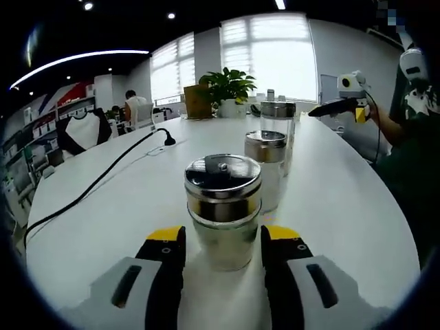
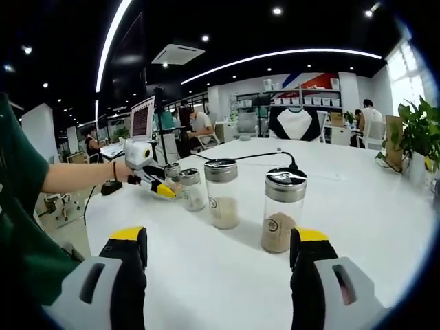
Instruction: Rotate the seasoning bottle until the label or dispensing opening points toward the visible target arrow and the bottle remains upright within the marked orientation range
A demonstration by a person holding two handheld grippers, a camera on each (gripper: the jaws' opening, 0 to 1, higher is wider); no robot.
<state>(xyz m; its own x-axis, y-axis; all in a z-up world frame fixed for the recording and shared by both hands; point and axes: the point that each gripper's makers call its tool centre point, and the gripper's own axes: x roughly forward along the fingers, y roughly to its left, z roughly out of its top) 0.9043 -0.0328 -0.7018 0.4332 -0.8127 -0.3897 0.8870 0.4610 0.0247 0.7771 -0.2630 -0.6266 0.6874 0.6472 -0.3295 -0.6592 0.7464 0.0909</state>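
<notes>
Looking along the left gripper [image 1: 223, 251], we see its yellow-tipped jaws spread to either side of the nearest seasoning bottle [image 1: 223, 210], a short glass jar with a shiny metal lid that stands upright on the white bench [image 1: 344, 206]; whether the jaws touch the glass we cannot tell. Behind it, in a row running away from us, stand a second bottle [image 1: 267, 168] and a taller third bottle [image 1: 278, 130], both upright with metal caps. A black cable [image 1: 103, 175] snakes across the bench on the left, and a potted plant [image 1: 228, 89] sits at the far end near a brown box [image 1: 197, 102]. At the right edge of this view the right gripper [image 1: 323, 110] appears, held by a person in a dark green sleeve. In the right gripper view, the right gripper [image 2: 216, 251] has its jaws spread wide with nothing between them, low over the bench [image 2: 227, 282]. Ahead of it we see the same row from the side: a bottle part-filled with brownish powder [image 2: 283, 210] nearest, a bottle with pale powder [image 2: 223, 192] next, then a smaller one [image 2: 192, 189], and at the far end the left gripper [image 2: 165, 189] closes in around the last bottle [image 2: 173, 175], held by a bare hand [image 2: 124, 168]. We cannot make out any arrow mark on the bench.
</notes>
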